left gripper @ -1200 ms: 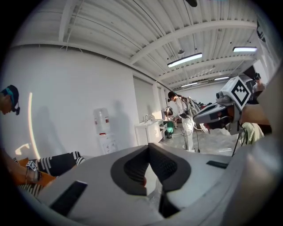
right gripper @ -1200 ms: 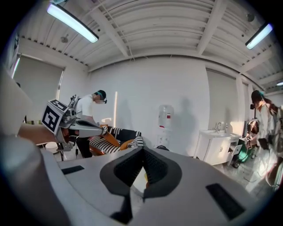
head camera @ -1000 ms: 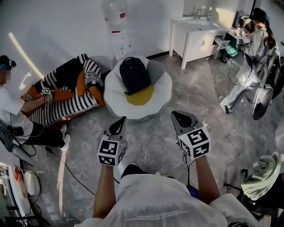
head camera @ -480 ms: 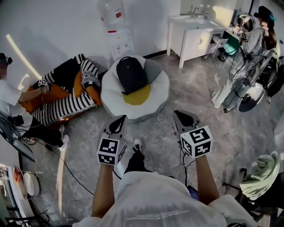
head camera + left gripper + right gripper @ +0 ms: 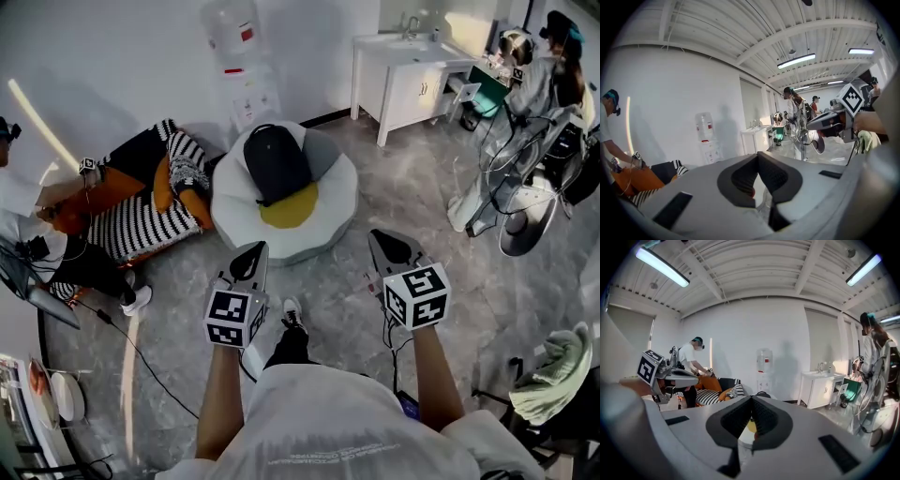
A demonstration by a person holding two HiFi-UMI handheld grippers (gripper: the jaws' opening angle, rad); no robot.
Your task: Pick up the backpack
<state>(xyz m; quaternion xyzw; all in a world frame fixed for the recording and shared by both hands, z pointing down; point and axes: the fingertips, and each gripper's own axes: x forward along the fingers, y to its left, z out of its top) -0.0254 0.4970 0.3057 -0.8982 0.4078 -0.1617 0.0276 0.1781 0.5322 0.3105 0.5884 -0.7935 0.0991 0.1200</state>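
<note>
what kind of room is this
Probably an indoor studio or lab set up like a living space, rather than a real home. A backpack lies on a white beanbag. A water cooler stands against a bare white wall, and a sink cabinet is beside it.

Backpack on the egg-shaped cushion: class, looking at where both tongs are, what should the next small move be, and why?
Probably bring both tongs forward toward the backpack. It lies on the white egg-shaped cushion, well ahead of the left tongs and the right tongs. Both are shut and empty, and neither touches it, so closing the gap seems to come before any grasp.
</note>
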